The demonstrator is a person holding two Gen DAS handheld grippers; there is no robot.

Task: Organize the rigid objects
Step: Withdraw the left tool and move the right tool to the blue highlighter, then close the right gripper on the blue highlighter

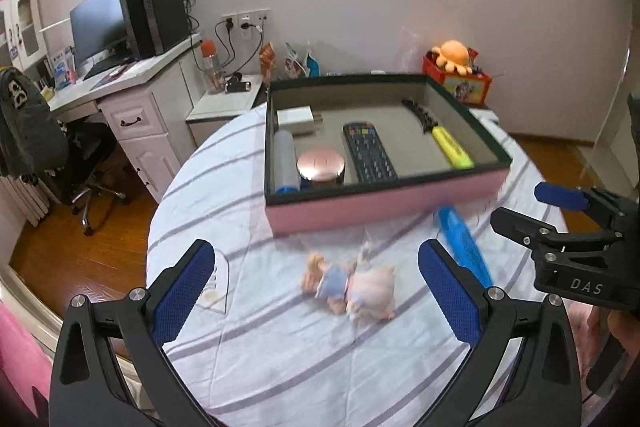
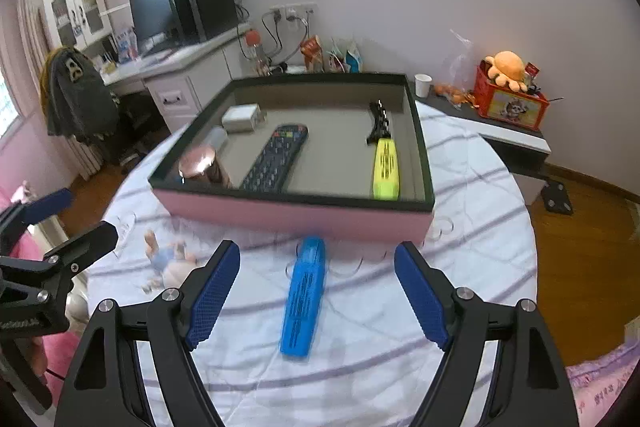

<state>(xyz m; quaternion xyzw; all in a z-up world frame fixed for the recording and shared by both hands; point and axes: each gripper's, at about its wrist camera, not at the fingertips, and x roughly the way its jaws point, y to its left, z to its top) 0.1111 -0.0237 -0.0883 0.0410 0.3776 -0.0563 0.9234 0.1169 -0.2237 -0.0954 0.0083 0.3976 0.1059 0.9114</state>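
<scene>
- Sorting into the pink box point(image 2: 296, 217) w/ dark rim, sitting on the striped cloth point(image 1: 280, 347) of the round table; most hard items lying inside already.
- Inside the box: remote point(image 2: 276, 157) in the middle, yellow highlighter point(image 2: 386, 169) + black hair clip point(image 2: 379, 125) by the right wall, round rose-gold tin point(image 1: 321, 163), grey-blue tube point(image 1: 285, 161) and white charger point(image 1: 294, 118) by the left wall.
- Lying outside, just in front of the box's near wall: blue highlighter point(image 2: 304, 301), long axis pointing at the box, far end close to the pink wall; touching or not, can't tell.
- Also lying in front of the box, toward its left corner: small doll point(image 1: 352, 287), looking soft, so prob. not for the box.
- Left gripper point(image 1: 316, 291) hanging spread wide, nothing between the pads, doll showing in the gap below.
- Right gripper point(image 2: 318, 293) standing open too, not pinching; blue highlighter lying on the cloth between the fingers in its own view, pads clear of it.
- Step in hand, by the look of it: going for the blue highlighter w/ the right gripper.
- Next move calling for: dropping the pads either side of the highlighter's body, closing across the narrow width, lifting over the near rim, setting down in the free floor next to the yellow one.
</scene>
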